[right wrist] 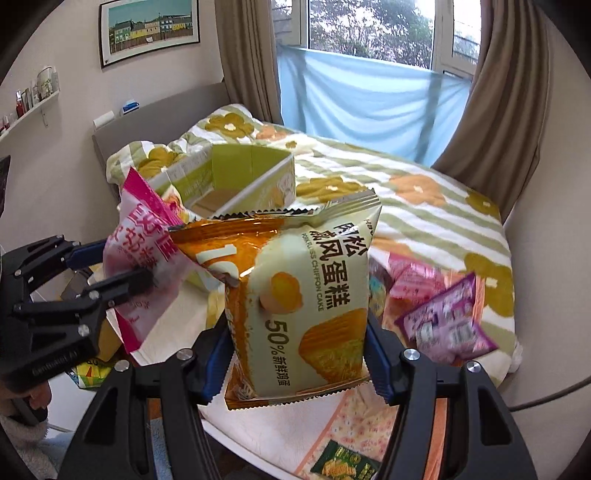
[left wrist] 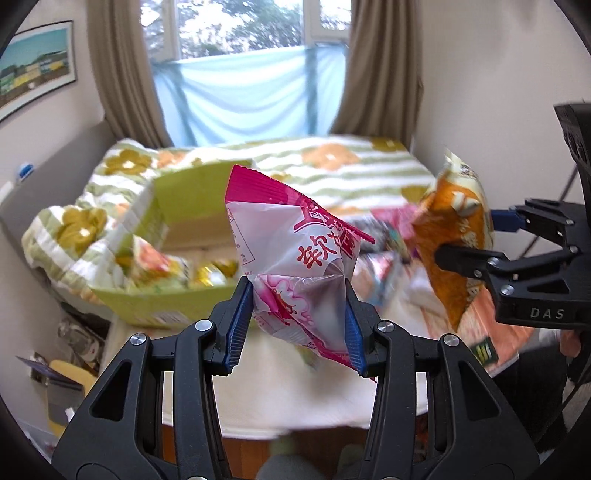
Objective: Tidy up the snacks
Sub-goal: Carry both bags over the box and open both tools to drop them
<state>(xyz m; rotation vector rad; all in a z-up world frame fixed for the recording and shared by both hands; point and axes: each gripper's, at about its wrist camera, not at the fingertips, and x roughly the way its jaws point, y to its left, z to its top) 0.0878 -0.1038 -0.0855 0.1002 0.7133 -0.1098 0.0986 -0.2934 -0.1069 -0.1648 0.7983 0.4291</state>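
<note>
The bed [right wrist: 424, 206], under a floral striped blanket, fills the room below a curtained window [right wrist: 373, 29]. Near its head an open green cardboard box [left wrist: 173, 206] holds blurred snack packets. Loose packets [right wrist: 443, 317] at the foot edge are smeared. The right gripper [right wrist: 297, 363] clamps an orange chiffon cake bag [right wrist: 314, 295]; the left gripper [left wrist: 299, 328] pinches a pink snack bag [left wrist: 295, 254], both lifted above the bed.

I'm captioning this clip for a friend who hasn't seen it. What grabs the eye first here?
Two snack packets held up over the bed: the left claw grips a pink-and-white packet, and the right claw grips an orange chiffon cake packet. Behind them, a green cardboard box sits open on the flowered blanket.
</note>
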